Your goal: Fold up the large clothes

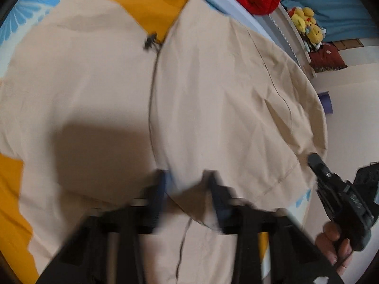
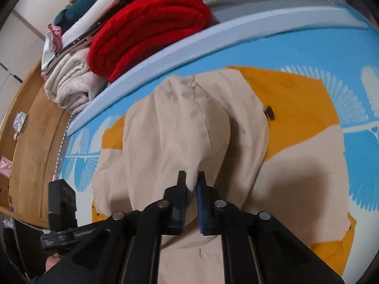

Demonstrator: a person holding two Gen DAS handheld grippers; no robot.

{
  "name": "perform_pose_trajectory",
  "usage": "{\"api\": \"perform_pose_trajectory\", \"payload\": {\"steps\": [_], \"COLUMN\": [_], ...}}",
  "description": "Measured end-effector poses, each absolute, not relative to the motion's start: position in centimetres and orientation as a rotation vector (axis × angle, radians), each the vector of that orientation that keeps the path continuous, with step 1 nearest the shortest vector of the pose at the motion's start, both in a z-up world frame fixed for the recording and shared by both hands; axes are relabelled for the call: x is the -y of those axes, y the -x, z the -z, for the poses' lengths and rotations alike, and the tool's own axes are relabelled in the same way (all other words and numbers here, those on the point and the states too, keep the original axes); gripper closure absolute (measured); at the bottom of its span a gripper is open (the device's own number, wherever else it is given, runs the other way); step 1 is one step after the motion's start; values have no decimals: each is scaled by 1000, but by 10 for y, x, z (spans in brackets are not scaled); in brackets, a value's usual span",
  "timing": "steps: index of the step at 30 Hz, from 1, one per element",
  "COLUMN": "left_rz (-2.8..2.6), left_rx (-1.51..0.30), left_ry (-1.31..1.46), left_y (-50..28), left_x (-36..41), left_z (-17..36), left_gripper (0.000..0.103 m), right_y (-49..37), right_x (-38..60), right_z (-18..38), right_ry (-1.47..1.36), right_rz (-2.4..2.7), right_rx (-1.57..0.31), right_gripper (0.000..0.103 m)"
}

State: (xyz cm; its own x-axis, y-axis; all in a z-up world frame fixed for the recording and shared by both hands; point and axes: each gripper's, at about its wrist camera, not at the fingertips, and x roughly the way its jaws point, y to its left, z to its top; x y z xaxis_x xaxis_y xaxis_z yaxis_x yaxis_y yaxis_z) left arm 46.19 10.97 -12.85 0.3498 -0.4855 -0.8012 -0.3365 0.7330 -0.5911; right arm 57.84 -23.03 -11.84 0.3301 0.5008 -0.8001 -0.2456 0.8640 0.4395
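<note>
A large beige garment with mustard-yellow lining (image 1: 213, 99) lies spread on the bed; it also shows in the right wrist view (image 2: 189, 127). A dark drawstring toggle (image 1: 150, 40) lies near its yellow part, and shows in the right wrist view (image 2: 270, 112). My left gripper (image 1: 187, 177) is blurred, jaws apart, with a fold of beige cloth lying between the fingers. My right gripper (image 2: 191, 177) is shut on a raised fold of the beige garment, and it shows in the left wrist view (image 1: 315, 159) at the garment's right edge.
The bed has a blue sheet with white feather print (image 2: 355, 54). A red blanket (image 2: 146, 28) and folded pale clothes (image 2: 71, 82) are stacked at the bed's far side. Yellow plush toys (image 1: 305, 23) sit beyond. A wooden floor (image 2: 33, 142) lies at the left.
</note>
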Motion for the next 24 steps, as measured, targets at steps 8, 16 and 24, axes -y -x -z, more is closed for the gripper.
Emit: {"api": "perform_pose_trajectory", "payload": {"steps": [8,16,24], "left_rz": [57,-108,160], "left_rx": [-1088,-1338,-1185], "left_ry": [608,510,372], "left_y": [-457,-456,-459], "left_x": [-111,-105,-49], "left_z": [70,114,71], "left_gripper": [102,94,70], "right_y": [-583,-587,-597], "right_x": [271,266,264], "right_z": [137,221,192], "right_ry": [-602,-492,-438], "right_rz": [-453,-220,-241], "right_rx": [-1104,-1421,-1325], "right_gripper": [100,94,78]}}
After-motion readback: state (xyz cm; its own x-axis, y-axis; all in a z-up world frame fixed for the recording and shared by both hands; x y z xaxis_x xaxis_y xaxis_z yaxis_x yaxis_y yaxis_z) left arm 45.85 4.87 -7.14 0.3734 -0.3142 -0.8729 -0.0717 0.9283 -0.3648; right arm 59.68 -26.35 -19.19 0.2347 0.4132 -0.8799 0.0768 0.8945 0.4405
